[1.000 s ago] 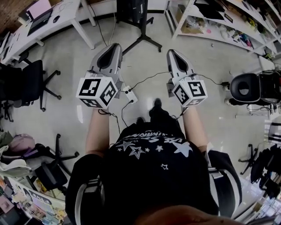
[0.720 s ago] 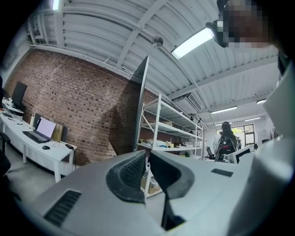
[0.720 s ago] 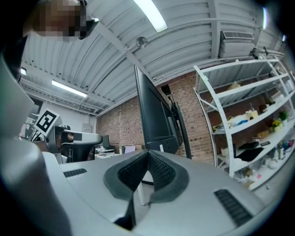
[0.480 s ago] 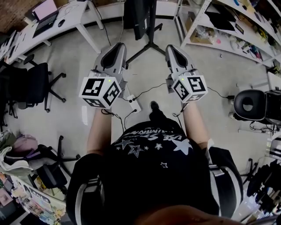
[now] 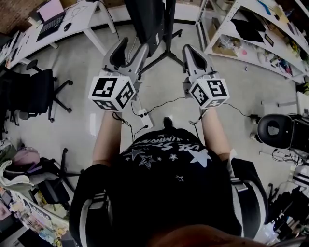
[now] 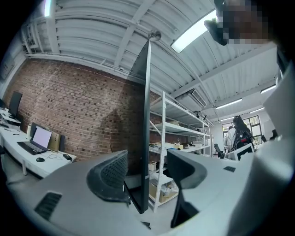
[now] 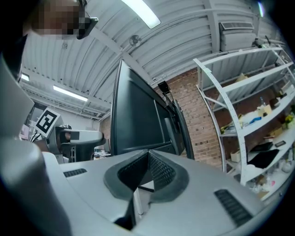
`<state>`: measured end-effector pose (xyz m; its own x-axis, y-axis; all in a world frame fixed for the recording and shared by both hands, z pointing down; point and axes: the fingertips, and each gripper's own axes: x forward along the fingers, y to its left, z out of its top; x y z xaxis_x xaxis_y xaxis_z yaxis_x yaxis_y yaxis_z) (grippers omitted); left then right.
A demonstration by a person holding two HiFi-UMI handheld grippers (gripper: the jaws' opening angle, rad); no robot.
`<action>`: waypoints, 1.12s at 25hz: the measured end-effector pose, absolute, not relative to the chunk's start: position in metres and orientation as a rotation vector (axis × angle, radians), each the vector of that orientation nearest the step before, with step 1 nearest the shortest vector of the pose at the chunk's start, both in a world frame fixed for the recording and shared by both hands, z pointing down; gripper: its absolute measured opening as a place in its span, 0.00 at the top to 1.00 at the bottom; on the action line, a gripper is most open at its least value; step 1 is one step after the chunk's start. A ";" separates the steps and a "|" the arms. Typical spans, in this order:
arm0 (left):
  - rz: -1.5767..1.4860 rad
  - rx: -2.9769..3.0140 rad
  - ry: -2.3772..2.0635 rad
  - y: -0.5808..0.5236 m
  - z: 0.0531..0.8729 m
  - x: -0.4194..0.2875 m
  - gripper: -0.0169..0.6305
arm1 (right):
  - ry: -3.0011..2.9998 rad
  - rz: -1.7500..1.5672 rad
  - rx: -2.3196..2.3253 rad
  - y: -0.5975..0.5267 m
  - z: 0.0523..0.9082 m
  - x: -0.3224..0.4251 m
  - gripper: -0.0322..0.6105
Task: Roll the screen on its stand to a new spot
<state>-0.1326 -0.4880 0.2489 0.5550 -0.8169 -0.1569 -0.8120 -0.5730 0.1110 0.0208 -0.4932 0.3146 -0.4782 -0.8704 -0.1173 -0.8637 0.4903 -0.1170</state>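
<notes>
The dark screen [image 5: 147, 17] stands on its wheeled stand [image 5: 166, 50] at the top middle of the head view. My left gripper [image 5: 130, 47] is up against its near edge and its jaws are opening. In the left gripper view the screen's thin edge [image 6: 144, 115] stands between the two fingers of that gripper [image 6: 147, 159], and neither pad presses on it. My right gripper [image 5: 189, 49] is just right of the stand, shut with nothing in it. The right gripper view shows its closed tips [image 7: 148, 156] in front of the screen's face [image 7: 138, 124].
A white desk with a laptop [image 5: 50, 14] runs along the far left, with an office chair [image 5: 36, 89] beside it. White shelving [image 5: 241, 29] fills the far right. A power strip with cables [image 5: 145, 117] lies on the floor near my feet. A black chair [image 5: 275, 130] sits at the right.
I have stepped closer to the screen, which now fills more of the top of the head view. The left gripper's jaws have gone from shut to spread around the screen's edge.
</notes>
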 end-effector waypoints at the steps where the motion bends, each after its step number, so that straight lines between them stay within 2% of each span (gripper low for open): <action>1: -0.289 2.746 -1.432 -0.494 0.251 -0.129 0.55 | 2.570 -0.066 -1.503 -0.499 0.315 0.022 0.94; 4: -0.275 2.743 -1.422 -0.509 0.253 -0.119 0.49 | 2.572 -0.082 -1.487 -0.516 0.318 0.026 0.94; 7: -0.292 2.738 -1.439 -0.524 0.248 -0.116 0.47 | 2.577 -0.095 -1.471 -0.533 0.319 0.027 0.94; 28: -0.361 2.642 -1.728 -0.577 0.222 -0.109 0.48 | 2.623 -0.057 -1.361 -0.598 0.316 0.058 0.94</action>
<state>-0.1089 -0.5770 0.2221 0.3829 -0.8999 -0.2087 -0.9081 -0.4081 0.0936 0.0585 -0.5983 0.3159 -0.5621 -0.8140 -0.1467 -0.8068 0.5786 -0.1192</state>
